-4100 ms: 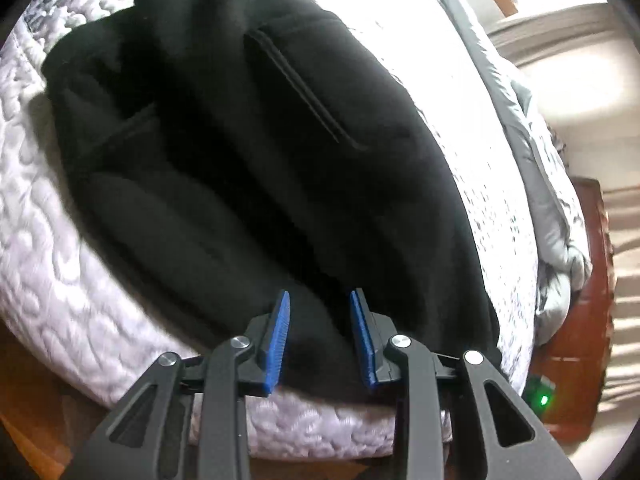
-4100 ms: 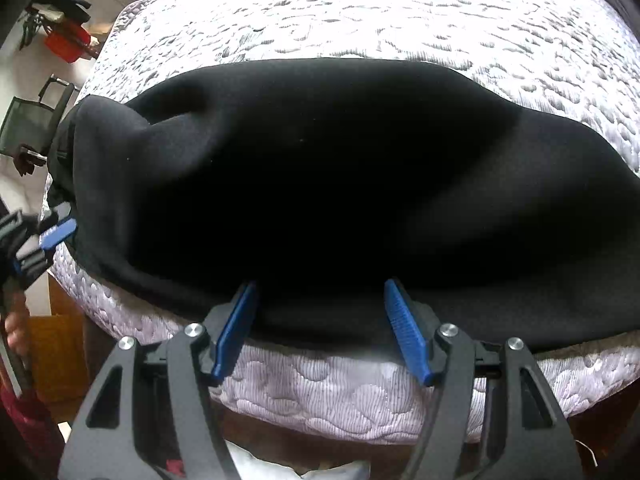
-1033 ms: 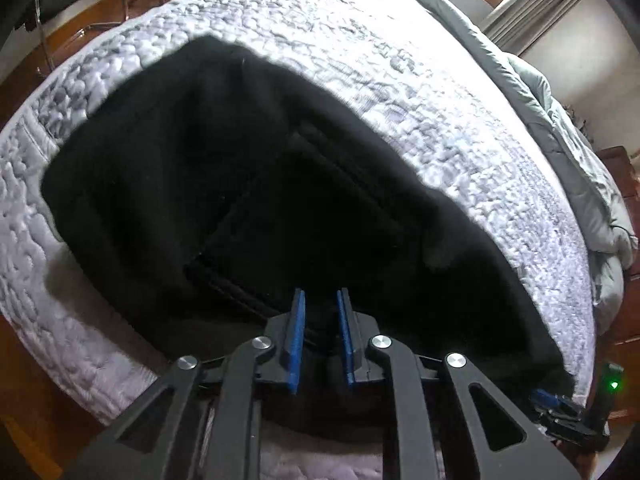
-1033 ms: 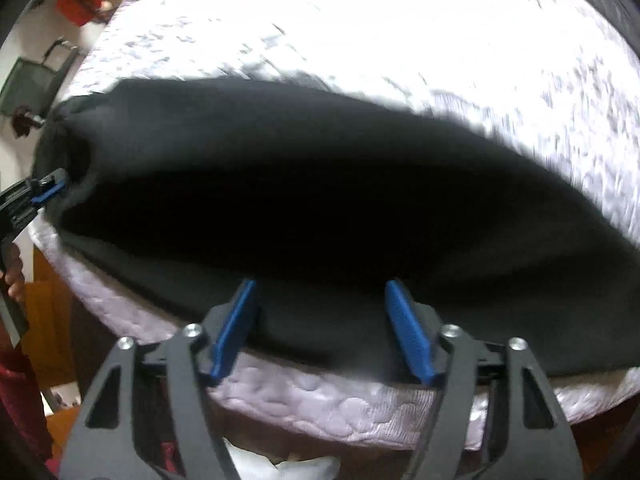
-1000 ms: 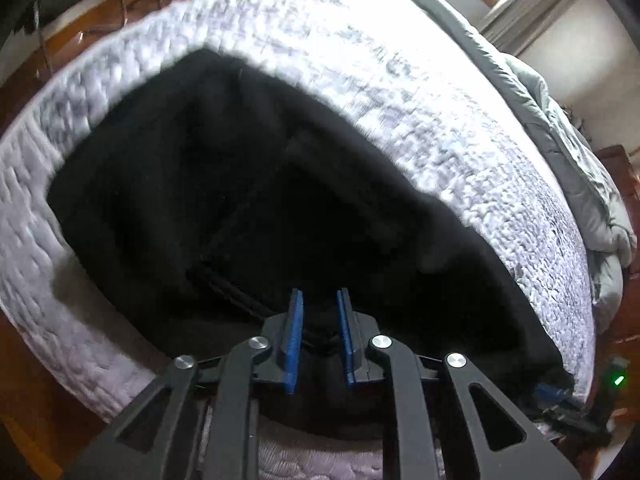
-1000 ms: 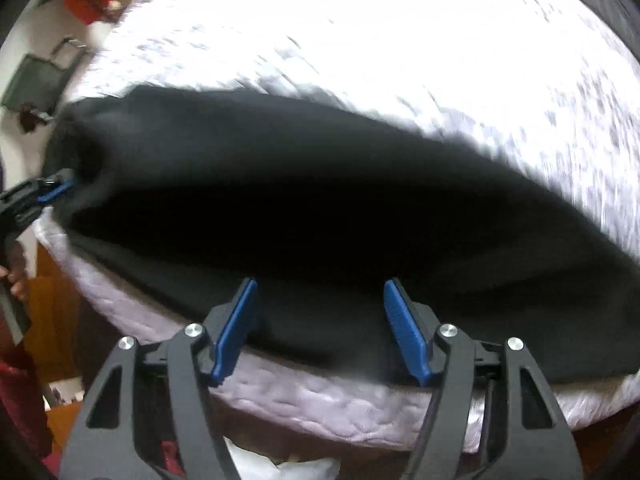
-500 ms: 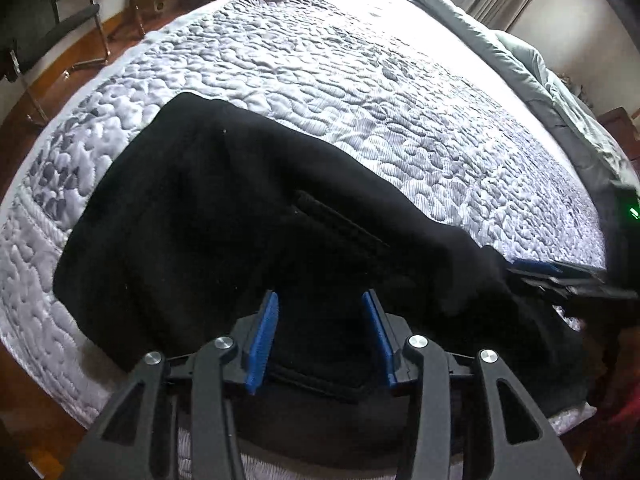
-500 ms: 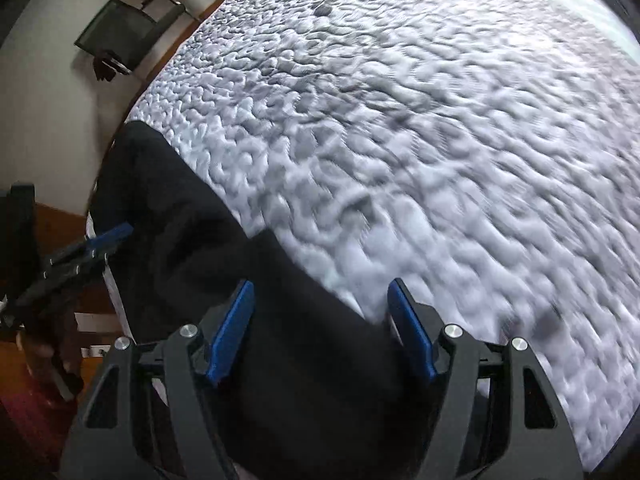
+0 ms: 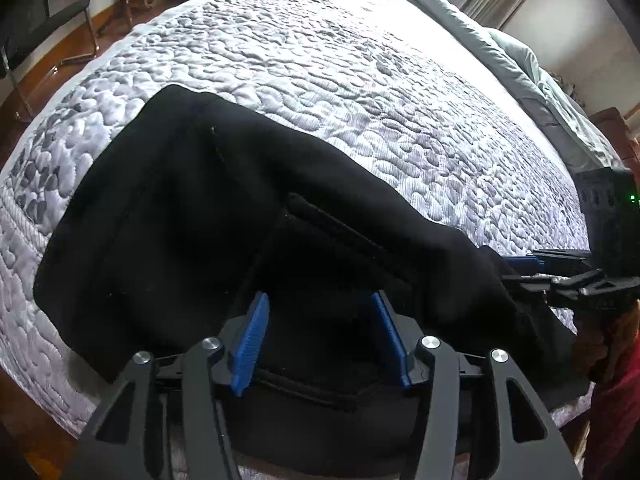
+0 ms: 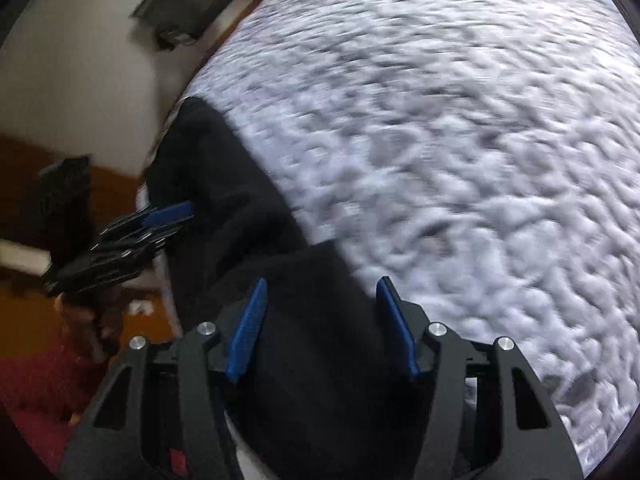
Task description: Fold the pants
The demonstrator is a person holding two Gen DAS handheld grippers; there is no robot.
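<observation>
Black pants (image 9: 208, 236) lie folded in a bundle near the front edge of a quilted white bed (image 9: 360, 80), with a pocket seam showing on top. My left gripper (image 9: 320, 312) is open and empty, just above the near edge of the pants. My right gripper (image 10: 320, 300) is open and empty over the right end of the pants (image 10: 240, 240). The right gripper also shows at the right of the left wrist view (image 9: 560, 272), and the left gripper at the left of the right wrist view (image 10: 160, 220). The right wrist view is blurred.
A grey duvet (image 9: 540, 64) is bunched along the far side of the bed. A black chair (image 9: 40, 32) stands on the wooden floor to the left. A dark wooden nightstand (image 9: 616, 124) stands at the far right. The bed edge lies right below both grippers.
My left gripper opened and let go of the pants, which now lie folded over. Both grippers have lifted and tilted; the right view has swung toward the left end of the pants.
</observation>
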